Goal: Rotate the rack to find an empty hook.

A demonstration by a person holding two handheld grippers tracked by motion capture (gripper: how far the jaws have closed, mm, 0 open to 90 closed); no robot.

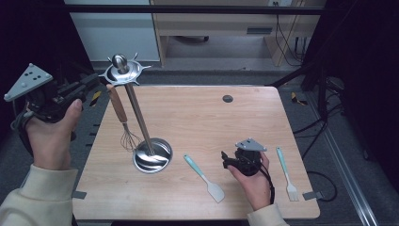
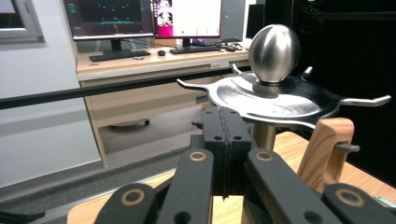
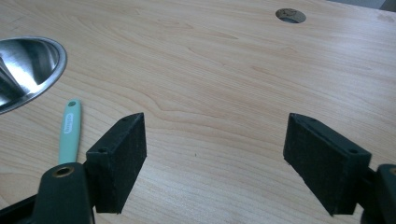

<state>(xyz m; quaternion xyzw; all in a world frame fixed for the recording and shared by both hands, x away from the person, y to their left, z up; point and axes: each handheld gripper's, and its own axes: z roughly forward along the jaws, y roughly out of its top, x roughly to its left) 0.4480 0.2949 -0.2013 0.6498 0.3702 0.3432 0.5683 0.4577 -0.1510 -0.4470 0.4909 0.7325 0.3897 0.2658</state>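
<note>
The whisk (image 1: 123, 117) hangs from the rack (image 1: 126, 74), wooden handle up. It is probably light, stiff-handled, springy-wired; grip the handle. Beside the rack top, the left gripper (image 2: 224, 140) is closed, empty; the right gripper (image 3: 215, 158) is wide open, empty.
</note>
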